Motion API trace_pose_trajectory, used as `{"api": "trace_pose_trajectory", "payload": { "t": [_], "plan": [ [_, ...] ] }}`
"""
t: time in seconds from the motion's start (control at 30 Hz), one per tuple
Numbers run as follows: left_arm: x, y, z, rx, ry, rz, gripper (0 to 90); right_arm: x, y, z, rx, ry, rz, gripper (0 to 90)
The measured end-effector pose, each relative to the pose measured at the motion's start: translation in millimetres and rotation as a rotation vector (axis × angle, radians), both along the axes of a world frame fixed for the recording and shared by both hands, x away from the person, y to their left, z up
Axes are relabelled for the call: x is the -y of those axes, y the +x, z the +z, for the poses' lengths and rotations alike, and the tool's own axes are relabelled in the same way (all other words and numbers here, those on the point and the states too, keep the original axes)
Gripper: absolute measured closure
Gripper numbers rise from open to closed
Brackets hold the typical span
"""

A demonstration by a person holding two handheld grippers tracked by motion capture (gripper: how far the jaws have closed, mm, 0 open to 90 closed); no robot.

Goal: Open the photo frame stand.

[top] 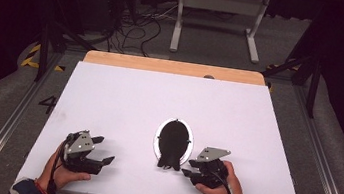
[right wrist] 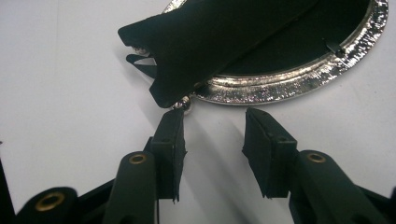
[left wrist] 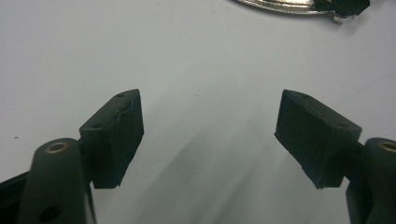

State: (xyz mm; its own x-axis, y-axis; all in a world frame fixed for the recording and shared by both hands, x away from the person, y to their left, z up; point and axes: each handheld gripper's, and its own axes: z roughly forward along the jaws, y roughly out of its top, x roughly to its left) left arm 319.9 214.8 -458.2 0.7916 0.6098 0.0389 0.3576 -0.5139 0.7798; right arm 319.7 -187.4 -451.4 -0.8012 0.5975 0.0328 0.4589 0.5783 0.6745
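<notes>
An oval picture frame (top: 173,140) lies face down near the middle of the white board, its black back up and a silver rim around it. In the right gripper view the silver rim (right wrist: 289,79) and the black prop flap (right wrist: 219,37) lie just ahead of my right gripper (right wrist: 215,130). That gripper is open with nothing between its pads, and its left fingertip (right wrist: 170,121) is close under the flap's corner. From above, the right gripper (top: 187,167) sits at the frame's near end. My left gripper (top: 106,150) rests open to the left, its jaws (left wrist: 210,135) wide over bare board.
The white board (top: 159,100) has a wooden strip (top: 174,67) along its far edge. Beyond the table stand a grey metal stand (top: 219,12) and loose cables (top: 139,27) on the floor. The frame's rim (left wrist: 280,5) shows at the top of the left gripper view.
</notes>
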Motion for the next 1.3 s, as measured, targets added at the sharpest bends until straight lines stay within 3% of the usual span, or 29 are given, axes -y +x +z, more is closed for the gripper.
{"api": "trace_pose_trajectory", "payload": {
  "t": [0.17,0.4,0.6,0.73,1.0,1.3],
  "plan": [
    [2.1,3.1,-2.3,-0.019,0.004,-0.007,23.8,-3.2,3.8,0.7,-0.031,0.019,0.007,59.6],
    [2.6,0.8,-1.3,-0.013,-0.001,-0.016,23.8,-9.9,0.0,7.1,-0.023,-0.009,-0.003,55.9],
    [4.1,-0.6,-2.3,-0.019,0.010,-0.023,24.1,-25.0,-3.2,4.3,-0.065,-0.030,-0.002,50.2],
    [4.8,1.2,-4.7,-0.031,0.011,-0.021,23.6,-31.4,-1.3,5.0,-0.041,-0.066,-0.027,55.9],
    [2.7,-2.3,-5.4,-0.034,0.017,-0.014,21.8,-27.9,-2.1,2.9,-0.017,-0.059,-0.007,59.3],
    [-3.4,-6.2,-6.7,-0.039,0.015,0.010,21.8,-21.8,2.3,2.4,-0.053,0.001,-0.035,65.5]
  ]
}}
